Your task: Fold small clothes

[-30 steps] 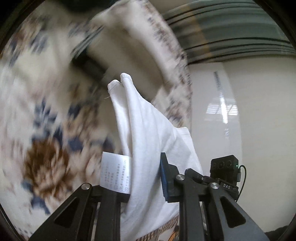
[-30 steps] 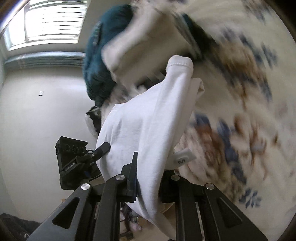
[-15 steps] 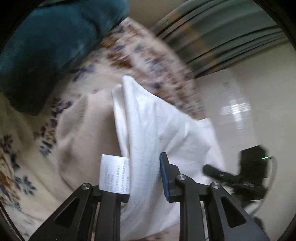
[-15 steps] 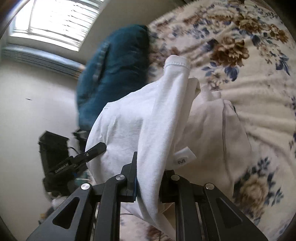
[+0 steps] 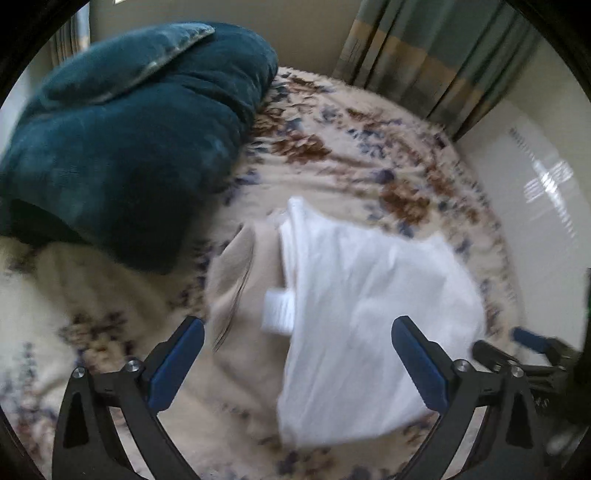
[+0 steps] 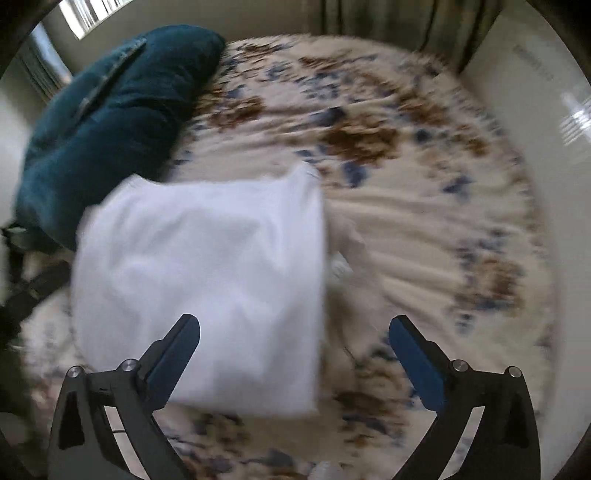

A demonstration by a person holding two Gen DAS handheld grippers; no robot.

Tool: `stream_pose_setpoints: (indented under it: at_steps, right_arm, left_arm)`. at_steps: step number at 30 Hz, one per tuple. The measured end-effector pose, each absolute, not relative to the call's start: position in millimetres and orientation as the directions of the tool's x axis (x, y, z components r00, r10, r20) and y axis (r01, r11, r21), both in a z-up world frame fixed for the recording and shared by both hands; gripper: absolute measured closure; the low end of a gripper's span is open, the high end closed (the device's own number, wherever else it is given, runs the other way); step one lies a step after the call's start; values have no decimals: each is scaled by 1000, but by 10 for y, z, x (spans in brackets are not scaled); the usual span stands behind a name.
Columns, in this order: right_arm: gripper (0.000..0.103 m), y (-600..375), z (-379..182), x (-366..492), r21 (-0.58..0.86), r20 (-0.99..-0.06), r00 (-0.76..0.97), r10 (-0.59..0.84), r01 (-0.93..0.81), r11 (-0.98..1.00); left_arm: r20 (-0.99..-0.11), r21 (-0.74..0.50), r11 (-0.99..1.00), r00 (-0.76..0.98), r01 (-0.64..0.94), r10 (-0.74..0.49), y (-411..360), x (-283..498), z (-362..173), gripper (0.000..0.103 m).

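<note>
Motion blur smeared the folded white cotton garment point(image 6: 207, 280), whose small fabric label point(image 5: 277, 311) was too blurred to read

Ahead of the tool spreads a cream bedspread point(image 5: 354, 162) patterned with brown and blue flowers. A dark teal velvet cushion point(image 5: 122, 147) lies ahead to the left. Striped green-and-tan curtains point(image 5: 436, 62) hang beyond, up right. A pale glossy wall panel point(image 5: 535, 192) at right reflects window light. What looks like a bright window point(image 6: 92, 14) shows far up left.
</note>
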State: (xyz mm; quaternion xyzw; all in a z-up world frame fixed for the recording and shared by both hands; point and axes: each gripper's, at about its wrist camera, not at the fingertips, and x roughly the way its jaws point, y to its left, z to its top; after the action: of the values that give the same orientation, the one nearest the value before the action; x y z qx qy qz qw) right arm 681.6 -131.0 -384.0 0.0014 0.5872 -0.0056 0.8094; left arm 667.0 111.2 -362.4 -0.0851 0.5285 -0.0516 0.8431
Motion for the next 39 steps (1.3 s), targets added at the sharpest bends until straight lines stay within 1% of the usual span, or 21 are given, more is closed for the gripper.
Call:
stream_pose_setpoints:
  at_steps: [2,6,9,17,23,28,32,39]
  right_arm:
    - [0,-1285,-3771,6557,-64,-944,321,-69,25,998]
    - [0,-1301,-3540,6165,-110,-924,361,-129,73,991]
    - [0,-1349,-3187,5817,-122,-901,404,-159,116,986]
    - [0,-1372,-2000,4856,-145,-817,540,-202,146,979]
    - [0,-1332,-1208,4066,-135,-753,625,-203,155,979]
    - [0,-1324,-637,3378,-117,-709,681,-183,142,983]
    - [0,-1347,-268,2925,-121,-663,726,-184,138,983]
    - [0,-1374,158,2330,-105,-615,772,-162,124,987]
  left_arm:
    - [-895,-172,985,419,-8,-153,1056,6498,-3594,0]
    - [-901,-117,993,423,-19,-98,955,6212,-3433,0]
    - [-887,-63,997,460,-37,-39,851,5961,-3168,0]
    - [-806,-39,999,591,-30,-14,730,5051,-2133,0]
    - [-759,-15,1000,651,-24,4,626,4331,-1521,0]
    - [-728,-25,999,685,-24,-1,579,3766,-1092,0]
    - [-703,-25,999,712,-30,4,541,3443,-833,0]
    - [-654,-9,1000,756,-29,16,443,2954,-504,0]
